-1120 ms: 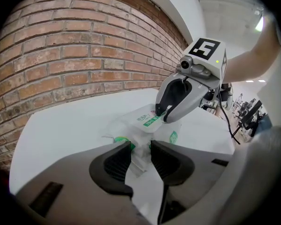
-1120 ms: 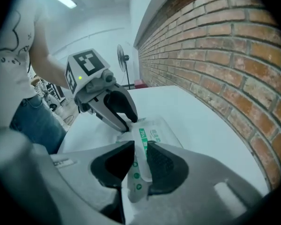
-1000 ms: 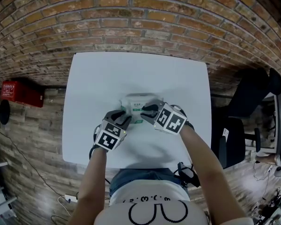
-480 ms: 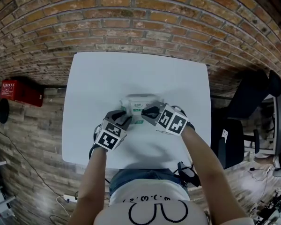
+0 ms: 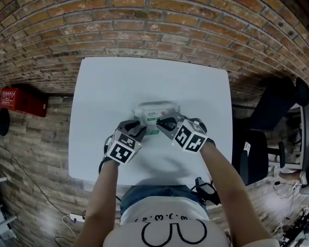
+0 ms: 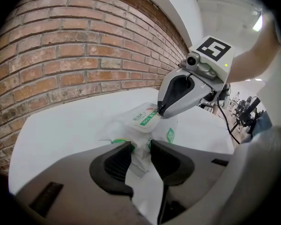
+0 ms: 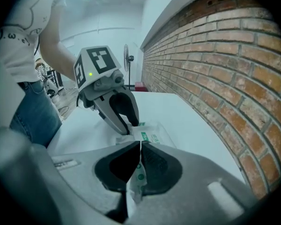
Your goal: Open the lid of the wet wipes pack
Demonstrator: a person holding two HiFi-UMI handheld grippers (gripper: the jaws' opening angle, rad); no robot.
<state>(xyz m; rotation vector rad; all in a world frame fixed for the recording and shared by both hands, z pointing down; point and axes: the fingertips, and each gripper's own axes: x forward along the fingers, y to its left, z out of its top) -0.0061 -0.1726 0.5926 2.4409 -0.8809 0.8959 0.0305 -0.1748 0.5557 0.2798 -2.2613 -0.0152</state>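
The wet wipes pack [image 5: 155,113] lies on the white table [image 5: 118,81], a white soft pack with green print and a flat hard lid [image 6: 144,117] on top. My left gripper [image 5: 136,127] holds its near crinkled end: in the left gripper view the jaws [image 6: 141,146] pinch the film. My right gripper [image 5: 165,122] comes from the other side, its tip [image 6: 160,111] at the lid's edge. Its jaws [image 7: 139,146] are closing tight on a thin fold of the pack. The left gripper [image 7: 129,128] stands opposite. The lid lies flat.
A brick wall [image 5: 154,24] runs behind the table's far edge. The person's torso is at the near edge. A red box [image 5: 24,102] sits on the wooden floor to the left. A black chair [image 5: 270,117] stands to the right.
The right gripper has rolled a little and its jaws have closed on the pack by the lid. The left gripper and the pack have stayed in place.
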